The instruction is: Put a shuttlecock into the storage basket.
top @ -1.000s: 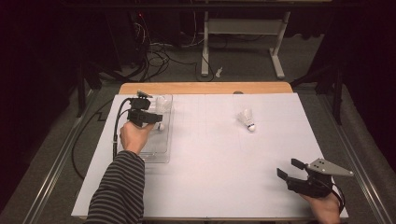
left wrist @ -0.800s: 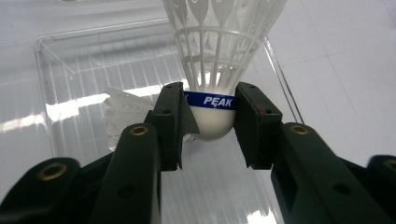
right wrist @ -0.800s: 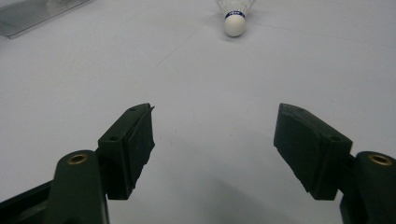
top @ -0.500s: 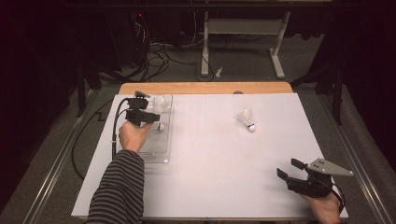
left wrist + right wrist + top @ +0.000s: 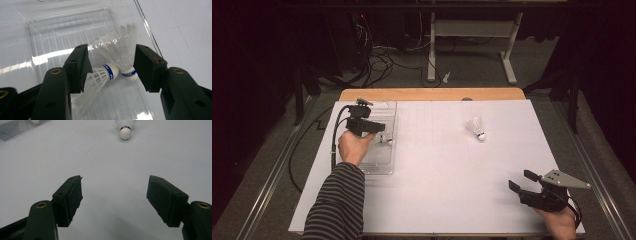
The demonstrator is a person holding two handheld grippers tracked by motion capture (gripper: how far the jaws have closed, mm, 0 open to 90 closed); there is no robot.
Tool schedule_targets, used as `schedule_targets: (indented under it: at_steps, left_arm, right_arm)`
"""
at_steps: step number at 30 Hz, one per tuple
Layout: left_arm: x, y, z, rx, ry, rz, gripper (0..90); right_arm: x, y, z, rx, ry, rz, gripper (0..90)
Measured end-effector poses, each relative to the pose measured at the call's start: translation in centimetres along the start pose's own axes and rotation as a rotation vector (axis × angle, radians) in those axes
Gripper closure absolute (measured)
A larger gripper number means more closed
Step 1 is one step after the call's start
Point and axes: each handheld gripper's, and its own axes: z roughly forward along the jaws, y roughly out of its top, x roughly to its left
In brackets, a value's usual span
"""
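While your left gripper (image 5: 379, 131) hangs over the clear plastic tray (image 5: 382, 165) at the counter's left edge, its jaws have just been opening; two white feathered shuttlecocks lie in the tray between them, and the pads press on neither. In the left gripper view, one tray shuttlecock (image 5: 93, 83) lies with its cork at 2 o'clock and feathers trailing to 8 o'clock. The other tray shuttlecock (image 5: 120, 50) has its cork toward 6 o'clock and feathers toward 12.

One more white feathered shuttlecock (image 5: 475, 128) lies loose on the white paper-covered counter (image 5: 442, 185), well apart from the tray, toward 3 o'clock from it. Your right gripper (image 5: 523, 183) rests released near the counter's front right corner, nothing between its jaws. From it, the loose shuttlecock lies toward 11 o'clock in the high view. In the right gripper view it sits almost straight ahead at 12 o'clock, cork nearest you, feathers pointing away. By my judgement, the right hand is the nearer one, and its jaws would straddle that long axis.
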Motion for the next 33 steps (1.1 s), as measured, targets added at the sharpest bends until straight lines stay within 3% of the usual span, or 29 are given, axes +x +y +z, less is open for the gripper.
schedule_targets:
  at_steps: [16,33]
  left_arm:
    - [-1.9,-0.7,-1.8,-0.053,-0.033,0.092,44.6]
    - [-2.2,-2.0,-3.3,-0.077,-0.040,0.124,44.6]
  right_arm:
    - [0.0,0.0,-0.1,-0.003,-0.004,-0.001,29.0]
    - [0.0,0.0,-0.1,-0.002,-0.003,-0.001,29.0]
